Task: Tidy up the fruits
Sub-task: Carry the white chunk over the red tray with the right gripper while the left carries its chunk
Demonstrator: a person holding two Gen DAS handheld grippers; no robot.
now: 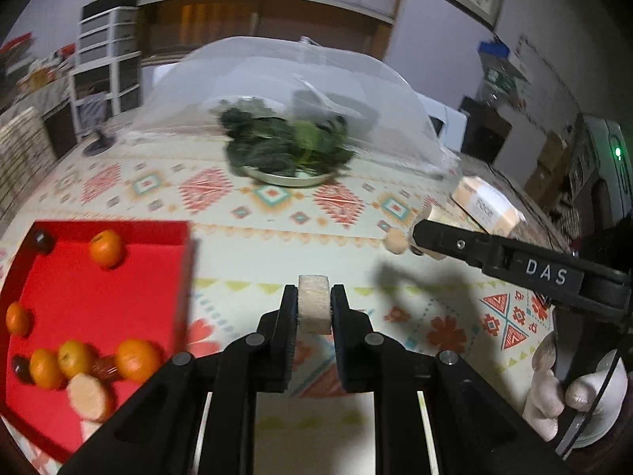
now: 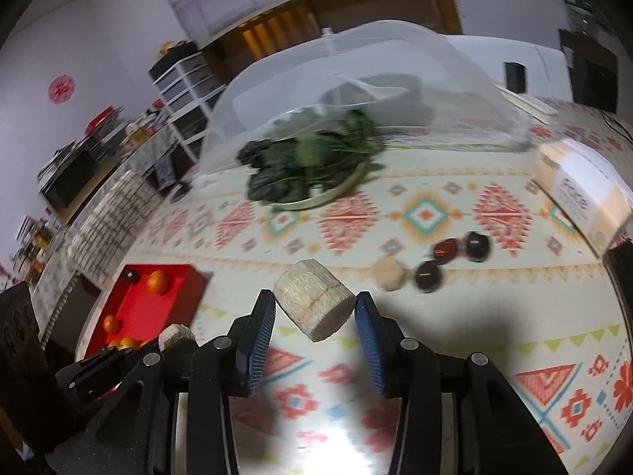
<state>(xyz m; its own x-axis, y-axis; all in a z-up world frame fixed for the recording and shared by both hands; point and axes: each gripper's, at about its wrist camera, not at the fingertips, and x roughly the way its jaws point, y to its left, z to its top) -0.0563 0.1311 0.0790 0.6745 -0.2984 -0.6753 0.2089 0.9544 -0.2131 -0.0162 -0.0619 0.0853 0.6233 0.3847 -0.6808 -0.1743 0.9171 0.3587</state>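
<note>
Tongs both grip pale, rough cork-like rounds: left tongs (image 1: 313, 308) a thin slice (image 1: 313, 303), right tongs (image 2: 315, 310) a thicker tilted chunk (image 2: 314, 303).

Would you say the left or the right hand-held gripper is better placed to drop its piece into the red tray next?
Left, probably: the left hand-held gripper holds its piece right beside the red tray.

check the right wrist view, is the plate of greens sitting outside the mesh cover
No, the plate of greens sits under the mesh cover on the table.
</note>
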